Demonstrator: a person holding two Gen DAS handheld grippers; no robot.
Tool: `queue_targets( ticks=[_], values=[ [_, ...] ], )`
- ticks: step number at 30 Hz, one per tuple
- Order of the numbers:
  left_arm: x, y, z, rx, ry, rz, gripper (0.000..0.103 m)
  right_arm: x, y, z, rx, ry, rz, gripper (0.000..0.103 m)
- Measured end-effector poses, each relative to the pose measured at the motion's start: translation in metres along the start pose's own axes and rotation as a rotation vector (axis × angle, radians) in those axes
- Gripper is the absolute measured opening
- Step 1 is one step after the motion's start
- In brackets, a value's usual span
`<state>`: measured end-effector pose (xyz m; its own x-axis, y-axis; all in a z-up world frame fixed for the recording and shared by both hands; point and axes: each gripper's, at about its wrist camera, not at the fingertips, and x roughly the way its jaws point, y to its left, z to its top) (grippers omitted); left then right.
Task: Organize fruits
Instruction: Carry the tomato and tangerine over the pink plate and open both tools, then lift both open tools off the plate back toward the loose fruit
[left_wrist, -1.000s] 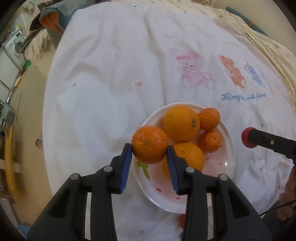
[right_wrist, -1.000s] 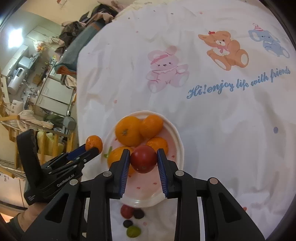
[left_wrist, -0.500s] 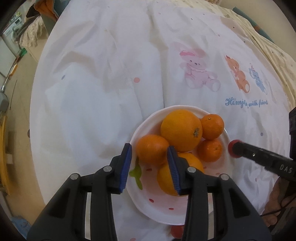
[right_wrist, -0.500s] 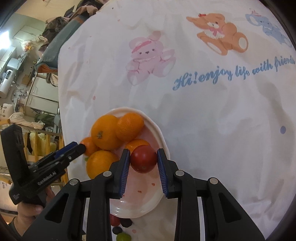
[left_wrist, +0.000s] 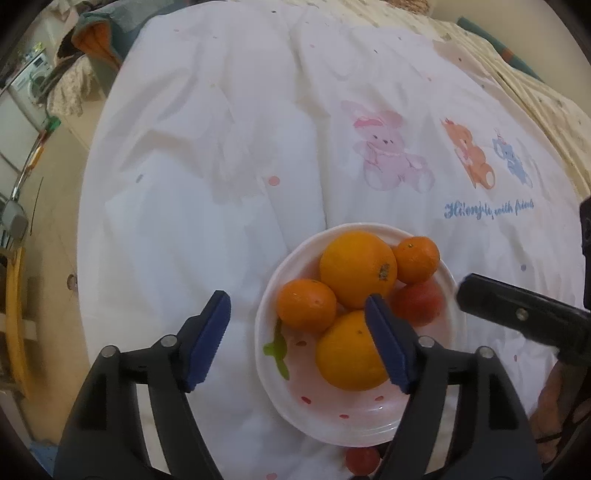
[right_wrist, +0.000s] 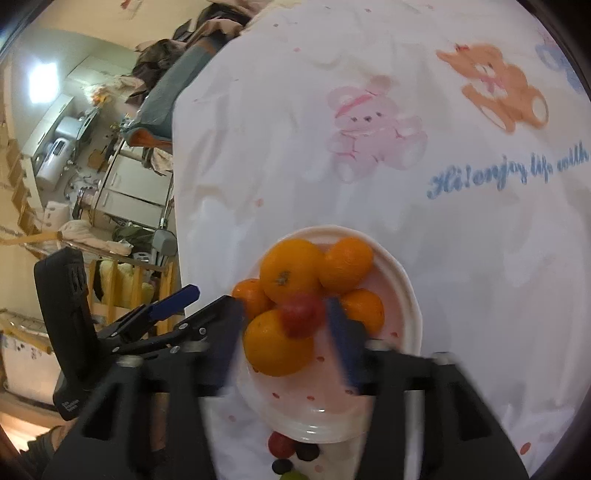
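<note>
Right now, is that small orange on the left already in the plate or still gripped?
In the plate: the small orange rests inside the rim, clear of the opening left hand-held gripper.

White plate (left_wrist: 376, 424) w/ red dots, green mark; orange citrus (left_wrist: 357, 268); red tomato (right_wrist: 301, 314); white cloth (left_wrist: 221, 166) (pink, orange, blue animals, blue script).

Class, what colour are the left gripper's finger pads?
Blue pads; clearest in the left wrist view.
</note>
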<state>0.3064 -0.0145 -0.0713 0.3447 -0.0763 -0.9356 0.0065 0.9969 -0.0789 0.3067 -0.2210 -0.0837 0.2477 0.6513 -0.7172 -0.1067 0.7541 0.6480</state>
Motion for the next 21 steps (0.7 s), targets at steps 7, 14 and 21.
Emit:
queue_targets(
  ticks=[7,14,21],
  values=[
    [-0.012,0.015,0.000,-0.053,-0.035,-0.010,0.079,-0.016,-0.012,0.004,0.049,-0.054,-0.030,0.068],
    [-0.025,0.016,-0.009,-0.039,-0.061,0.000,0.079,-0.032,-0.014,0.004,0.066,-0.100,-0.035,0.068],
    [-0.044,0.015,-0.025,-0.002,-0.080,-0.009,0.079,-0.052,0.000,-0.012,0.034,-0.137,-0.067,0.068]
  ],
)
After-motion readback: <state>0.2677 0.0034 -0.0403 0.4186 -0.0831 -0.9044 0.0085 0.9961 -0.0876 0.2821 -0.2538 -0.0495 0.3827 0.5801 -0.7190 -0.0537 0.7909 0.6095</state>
